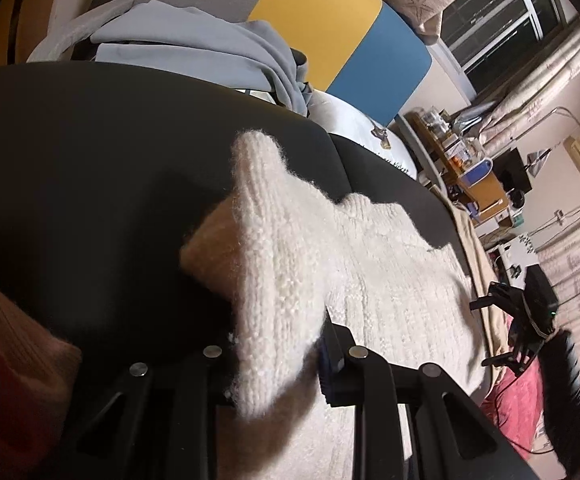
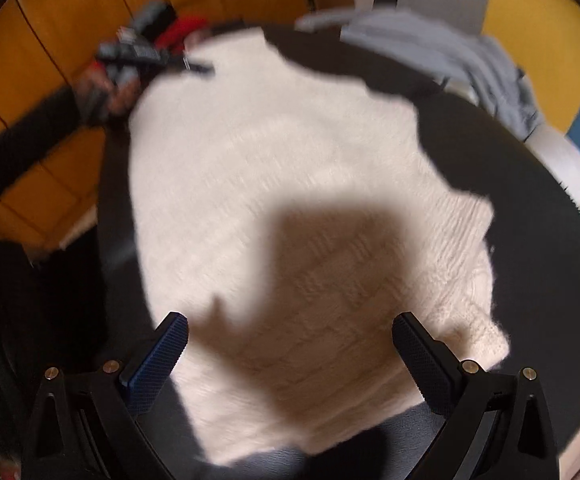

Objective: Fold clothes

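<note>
Clearly the left hand-held gripper (image 1: 285, 364) is clamped on a flap of the white knit sweater (image 1: 370, 264), jaws pinched together on the fabric near its edge. Flap stands lifted off the rest of the garment, probably a sleeve or side panel raised so it can be carried across the body for a fold; underside looks tan in shadow. The left one points steeply down, tilted, close to the dark round table (image 1: 89, 168). Right hand-held gripper (image 2: 290, 344) has its jaws wide apart, nothing between them, hovering over the sweater's near part and pointing steeply down; the view is motion-blurred. It casts a shadow on the knit. Likely free to smooth or grab the next edge. The sweater lies spread over most of the table, reaching toward its far edge. Dark sleeve (image 2: 21, 148) of the person reaches in at the table's left edge. Grey-blue garment (image 1: 209, 52) is heaped at the far edge, not yet folded. Yellow and blue panel (image 1: 342, 32) lies beyond.
</note>
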`<state>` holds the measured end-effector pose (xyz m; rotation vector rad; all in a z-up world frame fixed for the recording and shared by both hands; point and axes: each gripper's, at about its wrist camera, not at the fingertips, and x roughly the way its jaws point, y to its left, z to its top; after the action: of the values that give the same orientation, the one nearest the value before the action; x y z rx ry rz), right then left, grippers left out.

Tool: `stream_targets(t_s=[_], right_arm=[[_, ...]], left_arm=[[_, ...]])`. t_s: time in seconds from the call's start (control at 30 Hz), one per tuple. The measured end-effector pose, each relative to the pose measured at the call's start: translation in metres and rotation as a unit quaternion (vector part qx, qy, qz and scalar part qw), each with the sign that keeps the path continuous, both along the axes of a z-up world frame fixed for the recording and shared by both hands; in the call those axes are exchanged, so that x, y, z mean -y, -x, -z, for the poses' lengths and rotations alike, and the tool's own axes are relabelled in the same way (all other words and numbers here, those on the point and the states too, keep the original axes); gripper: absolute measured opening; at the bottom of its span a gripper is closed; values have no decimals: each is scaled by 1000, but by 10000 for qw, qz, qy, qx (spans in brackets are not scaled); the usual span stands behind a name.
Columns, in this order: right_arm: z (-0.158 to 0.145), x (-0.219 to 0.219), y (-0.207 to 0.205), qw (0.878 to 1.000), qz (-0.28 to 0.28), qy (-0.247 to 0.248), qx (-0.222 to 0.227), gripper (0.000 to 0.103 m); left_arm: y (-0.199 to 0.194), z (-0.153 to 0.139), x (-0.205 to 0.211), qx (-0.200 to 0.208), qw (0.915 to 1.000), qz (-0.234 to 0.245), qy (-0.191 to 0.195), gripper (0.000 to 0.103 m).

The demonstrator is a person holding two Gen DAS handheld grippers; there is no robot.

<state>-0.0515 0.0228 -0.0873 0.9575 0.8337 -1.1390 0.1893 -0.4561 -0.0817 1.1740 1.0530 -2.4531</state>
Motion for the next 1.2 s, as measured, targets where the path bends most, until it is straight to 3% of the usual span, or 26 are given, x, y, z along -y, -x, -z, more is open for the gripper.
stream_targets(t_s=[0.1, 0.2, 0.3, 0.43, 0.7, 0.77, 0.9, 1.0, 1.2], right_arm=[[29, -3, 6, 9977, -385, -537, -141, 103], [31, -12, 17, 9994, -91, -241, 210, 103], [33, -29, 18, 9994, 189, 177, 215, 103], [36, -49, 21, 9938, 771, 727, 342, 103], [38, -75, 14, 9845, 1274, 1205, 81, 103], [36, -76, 12, 9822, 1359, 1292, 64, 103], [35, -81, 6, 9777, 1501, 1467, 65, 103], [35, -85, 2, 9769, 1525, 1499, -28, 103], [39, -71, -10, 9759, 1526, 1556, -112, 103]], left_arm=[[4, 4, 1, 81, 10000, 32, 25, 25], [3, 2, -3, -106, 9996, 57, -239, 24], [-7, -9, -4, -550, 9970, 12, -548, 24], [-21, -31, -10, -1201, 9882, -115, -940, 24], [-5, -72, -43, -2140, 9653, -274, -1472, 18], [9, -82, -57, -2221, 9639, -196, -1455, 17], [47, -93, -82, -1846, 9765, -41, -1112, 16], [65, -85, -89, -1462, 9833, -66, -1081, 16], [87, -82, -113, -1482, 9787, 112, -1419, 16]])
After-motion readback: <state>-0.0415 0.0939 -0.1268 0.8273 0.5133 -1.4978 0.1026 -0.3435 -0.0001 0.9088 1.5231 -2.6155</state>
